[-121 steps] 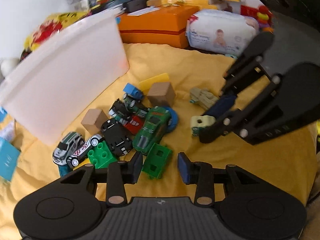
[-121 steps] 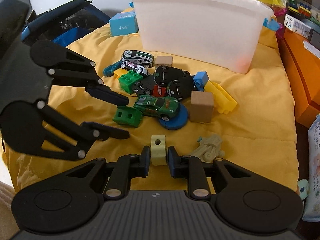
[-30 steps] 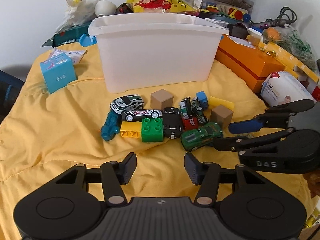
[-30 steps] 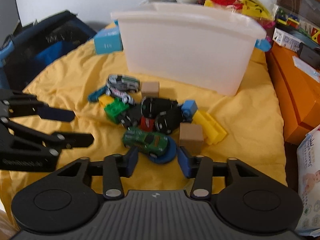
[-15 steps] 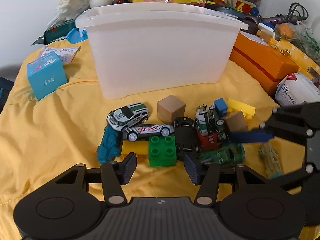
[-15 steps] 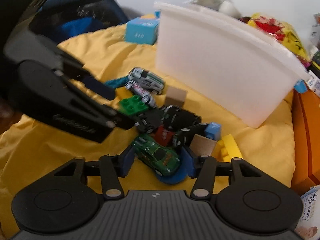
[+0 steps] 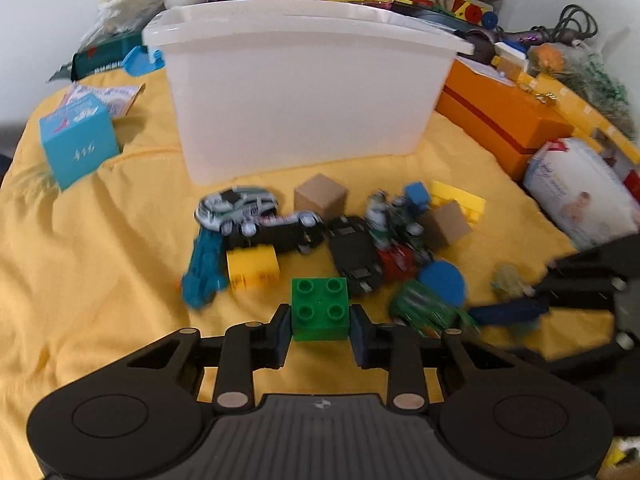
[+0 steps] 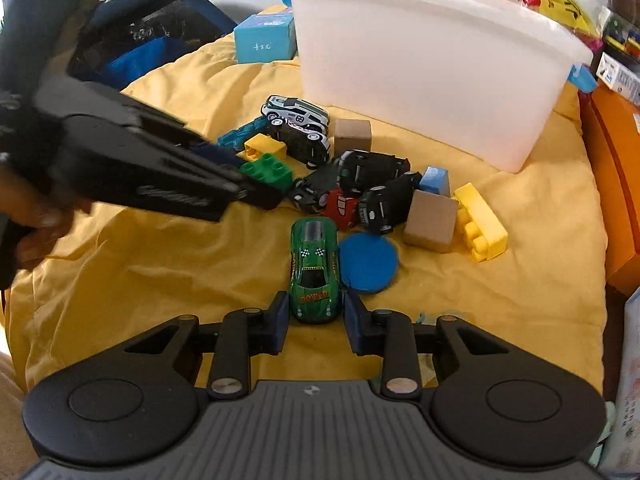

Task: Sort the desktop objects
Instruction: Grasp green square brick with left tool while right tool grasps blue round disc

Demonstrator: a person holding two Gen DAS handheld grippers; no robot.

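A pile of toy cars and blocks lies on the yellow cloth in front of a white plastic bin (image 7: 300, 92), which also shows in the right wrist view (image 8: 432, 60). My left gripper (image 7: 320, 330) is shut on a green building brick (image 7: 319, 308), seen from the side in the right wrist view (image 8: 267, 171). My right gripper (image 8: 313, 320) has its pads against both sides of the green toy car (image 8: 315, 270), whose nose points at me. The car shows blurred in the left wrist view (image 7: 426, 307).
The pile holds a blue disc (image 8: 368, 262), two brown cubes (image 8: 430, 220), yellow bricks (image 8: 482, 226), black cars (image 8: 370, 168), a white car (image 8: 296, 110) and a teal toy (image 7: 202, 266). A blue box (image 7: 76, 144) stands left, orange boxes (image 7: 504, 120) right.
My left gripper has moved forward and shut on the green brick. My right gripper has closed in on the green car, which now points along its fingers.
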